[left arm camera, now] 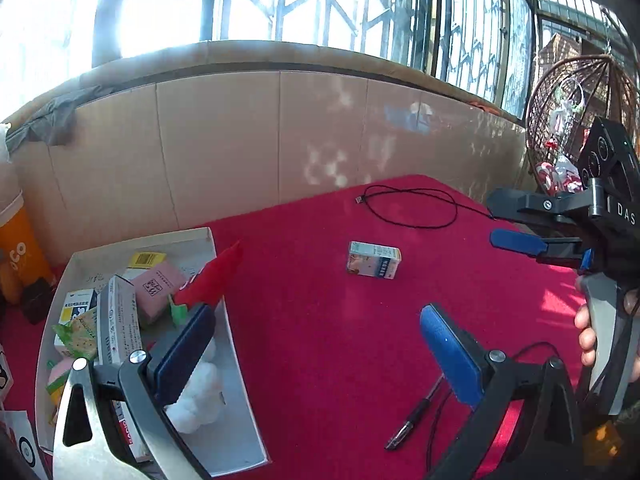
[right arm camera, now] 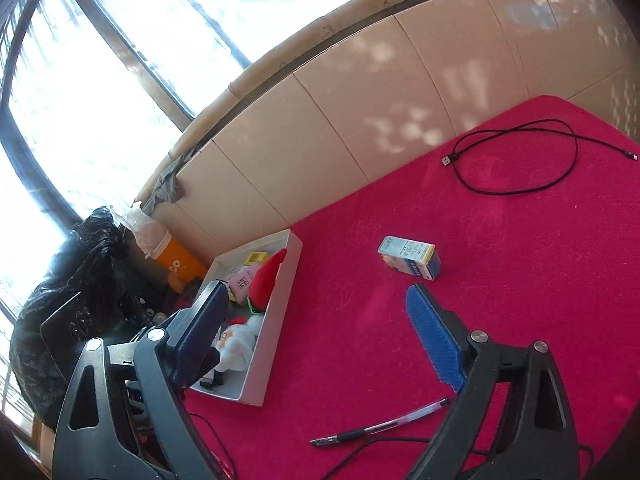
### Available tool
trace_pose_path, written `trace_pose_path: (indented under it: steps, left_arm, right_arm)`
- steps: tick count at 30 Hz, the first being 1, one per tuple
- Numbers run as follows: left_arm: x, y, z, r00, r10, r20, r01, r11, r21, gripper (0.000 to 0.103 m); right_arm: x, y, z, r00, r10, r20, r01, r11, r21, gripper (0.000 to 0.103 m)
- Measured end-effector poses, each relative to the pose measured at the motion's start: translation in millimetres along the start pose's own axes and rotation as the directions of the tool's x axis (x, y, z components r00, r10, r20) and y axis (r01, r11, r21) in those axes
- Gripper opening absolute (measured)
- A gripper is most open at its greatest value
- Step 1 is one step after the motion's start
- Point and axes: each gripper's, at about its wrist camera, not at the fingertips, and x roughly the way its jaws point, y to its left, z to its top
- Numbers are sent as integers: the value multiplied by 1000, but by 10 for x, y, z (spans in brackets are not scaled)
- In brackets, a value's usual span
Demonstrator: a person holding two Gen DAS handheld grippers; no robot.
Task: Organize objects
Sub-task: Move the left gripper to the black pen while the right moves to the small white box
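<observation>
A small carton (left arm camera: 373,259) (right arm camera: 410,257) lies on the red tablecloth (left arm camera: 320,340), beyond both grippers. A white box (left arm camera: 236,364) (right arm camera: 276,312) at the left holds several packs, a red plush toy (left arm camera: 212,280) (right arm camera: 266,278) and a white plush. A black pen (left arm camera: 416,416) (right arm camera: 380,426) lies near the front. A black USB cable (left arm camera: 412,206) (right arm camera: 520,160) is coiled at the back. My left gripper (left arm camera: 316,320) is open and empty, its left finger over the box. My right gripper (right arm camera: 316,300) (left arm camera: 504,220) is open and empty, above the cloth.
A beige panel wall (left arm camera: 280,140) backs the table, with barred windows above. An orange cup (left arm camera: 18,256) (right arm camera: 180,264) and a black bag (right arm camera: 72,288) stand at the left. A wicker hanging chair (left arm camera: 572,120) is at the right.
</observation>
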Motion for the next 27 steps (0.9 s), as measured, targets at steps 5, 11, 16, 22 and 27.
trace_pose_path:
  steps: [5,11,16,22,27]
  left_arm:
    - [306,-481,-314,991,-90,-101,99,991,90,103]
    - [526,-593,-549,980,-83,-179,109,984,138,103]
    - [601,-575,-553,971,-122,-206,152,979,138,103]
    - [763,-686,-648,947,-180,-265,234,954,188,67]
    - [909,-774,-757,933,-178,-312,256,939,228,59]
  right_arm:
    - [-378,-491,0,995,-85,46,84,996,27,91]
    - [-1586,-1216,158,907,-339,252,313,940,138,91]
    - [-2660,-1471,369,669,-593,449,539,802,256,91]
    - [-1697,-1166,542,897,-400,190,424,900,-103,91]
    - [-582,-644,364,969,-248,9,230,885,-405,91]
